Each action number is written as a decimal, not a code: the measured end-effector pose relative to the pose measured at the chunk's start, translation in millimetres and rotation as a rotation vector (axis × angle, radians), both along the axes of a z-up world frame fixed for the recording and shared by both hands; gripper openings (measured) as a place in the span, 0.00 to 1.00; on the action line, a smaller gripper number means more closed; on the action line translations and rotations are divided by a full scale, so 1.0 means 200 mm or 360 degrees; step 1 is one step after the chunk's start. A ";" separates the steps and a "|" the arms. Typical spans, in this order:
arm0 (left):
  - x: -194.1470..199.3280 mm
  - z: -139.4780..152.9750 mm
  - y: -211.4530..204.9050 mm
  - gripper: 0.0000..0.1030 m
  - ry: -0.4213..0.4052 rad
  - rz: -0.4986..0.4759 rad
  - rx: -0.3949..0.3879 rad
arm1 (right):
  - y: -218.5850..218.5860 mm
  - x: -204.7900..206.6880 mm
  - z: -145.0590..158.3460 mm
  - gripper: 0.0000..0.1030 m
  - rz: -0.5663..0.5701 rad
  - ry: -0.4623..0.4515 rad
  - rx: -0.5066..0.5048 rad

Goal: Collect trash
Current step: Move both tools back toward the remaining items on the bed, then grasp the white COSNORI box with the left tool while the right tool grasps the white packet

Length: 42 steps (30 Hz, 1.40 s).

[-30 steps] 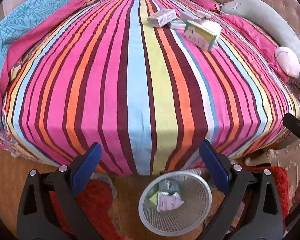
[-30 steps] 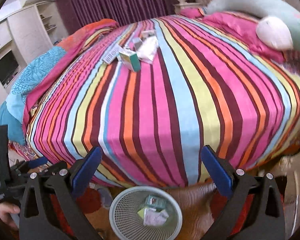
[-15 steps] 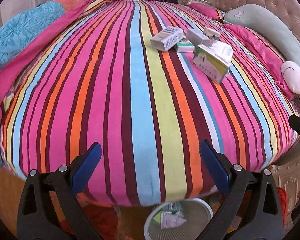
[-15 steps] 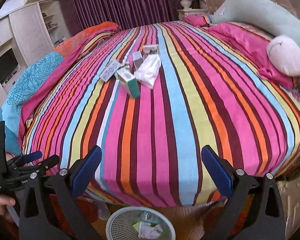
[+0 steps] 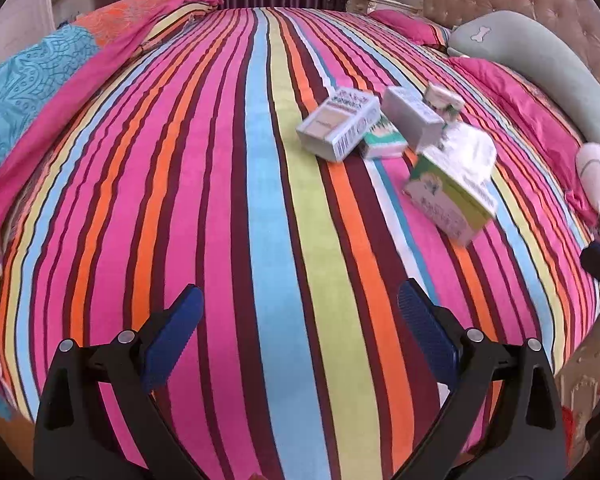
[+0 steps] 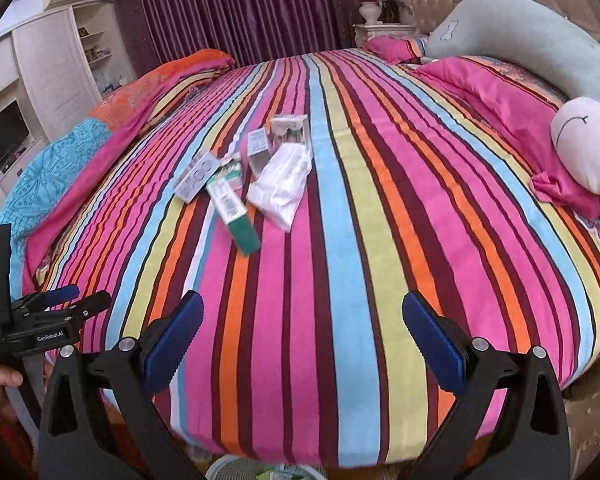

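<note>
Left claw (image 5: 298, 320) and right claw (image 6: 302, 326) both released, empty, held level over near edge of striped bed (image 6: 340, 240), well short of carton cluster (image 6: 240, 176).

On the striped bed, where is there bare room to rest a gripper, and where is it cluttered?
Free: the wide stretch of striped bedspread between the box cluster and the foot edge, ahead of both open grippers, and the strip between the cluster and the pink blanket. Crowded: the middle, where the green-and-white box, grey box and white plastic bag bunch together.
</note>
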State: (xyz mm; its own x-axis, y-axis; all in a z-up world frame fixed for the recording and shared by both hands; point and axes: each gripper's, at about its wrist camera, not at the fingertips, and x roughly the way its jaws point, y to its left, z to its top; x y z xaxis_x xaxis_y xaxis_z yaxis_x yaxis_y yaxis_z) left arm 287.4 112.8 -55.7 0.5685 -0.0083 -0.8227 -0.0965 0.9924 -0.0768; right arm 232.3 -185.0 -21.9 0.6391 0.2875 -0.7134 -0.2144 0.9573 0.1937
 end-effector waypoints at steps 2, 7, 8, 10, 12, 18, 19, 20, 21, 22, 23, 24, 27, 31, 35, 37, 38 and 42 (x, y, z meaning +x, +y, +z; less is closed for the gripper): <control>0.08 0.01 0.01 0.92 -0.0006 -0.0009 -0.0012 | 0.01 0.05 0.00 0.93 0.0010 0.0006 -0.0010; 0.22 0.03 0.00 0.92 -0.0017 -0.0057 0.0034 | 0.03 0.18 0.02 0.93 0.0003 0.0007 -0.0005; 0.26 0.03 0.00 0.92 -0.0015 -0.0070 0.0045 | 0.04 0.20 0.01 0.93 0.0003 0.0007 -0.0005; 0.31 0.02 0.00 0.92 -0.0006 -0.0082 0.0053 | 0.04 0.25 0.02 0.93 -0.0008 0.0005 0.0013; 0.37 0.01 0.00 0.92 0.0004 -0.0083 0.0041 | 0.05 0.28 0.02 0.93 -0.0011 0.0004 0.0017; 0.56 0.00 0.01 0.92 0.0016 -0.0117 0.0024 | 0.10 0.41 -0.02 0.93 0.0005 0.0050 0.0015; 0.59 0.00 0.01 0.92 0.0021 -0.0133 0.0025 | 0.10 0.42 -0.02 0.93 0.0009 0.0059 0.0015; 0.63 -0.01 0.00 0.92 0.0027 -0.0149 0.0036 | 0.10 0.43 -0.02 0.93 0.0012 0.0064 0.0016; 0.66 -0.01 0.00 0.92 0.0029 -0.0161 0.0052 | 0.12 0.47 -0.03 0.93 0.0019 0.0084 0.0012; 0.69 -0.02 0.00 0.92 0.0030 -0.0172 0.0060 | 0.12 0.48 -0.03 0.93 0.0020 0.0087 0.0012; 0.73 -0.02 0.00 0.92 0.0034 -0.0188 0.0058 | 0.12 0.50 -0.04 0.93 0.0022 0.0094 0.0009; 0.76 -0.03 0.00 0.92 0.0036 -0.0196 0.0051 | 0.13 0.53 -0.05 0.93 0.0027 0.0107 0.0006; 0.83 -0.04 0.00 0.92 0.0048 -0.0222 0.0032 | 0.12 0.57 -0.06 0.93 0.0030 0.0124 0.0008; 0.90 -0.08 -0.01 0.92 0.0072 -0.0248 0.0055 | 0.15 0.65 -0.13 0.93 0.0040 0.0149 0.0018; 0.96 -0.12 0.00 0.92 0.0098 -0.0241 -0.0004 | 0.20 0.74 -0.21 0.93 0.0074 0.0184 0.0018; 0.99 -0.14 0.00 0.92 0.0119 -0.0249 -0.0039 | 0.18 0.75 -0.20 0.93 0.0071 0.0184 0.0018; 1.01 -0.15 0.01 0.92 0.0136 -0.0249 -0.0049 | 0.20 0.78 -0.23 0.93 0.0079 0.0202 0.0014; 1.03 -0.18 0.03 0.92 0.0144 -0.0176 -0.0092 | 0.21 0.85 -0.26 0.93 0.0089 0.0257 0.0032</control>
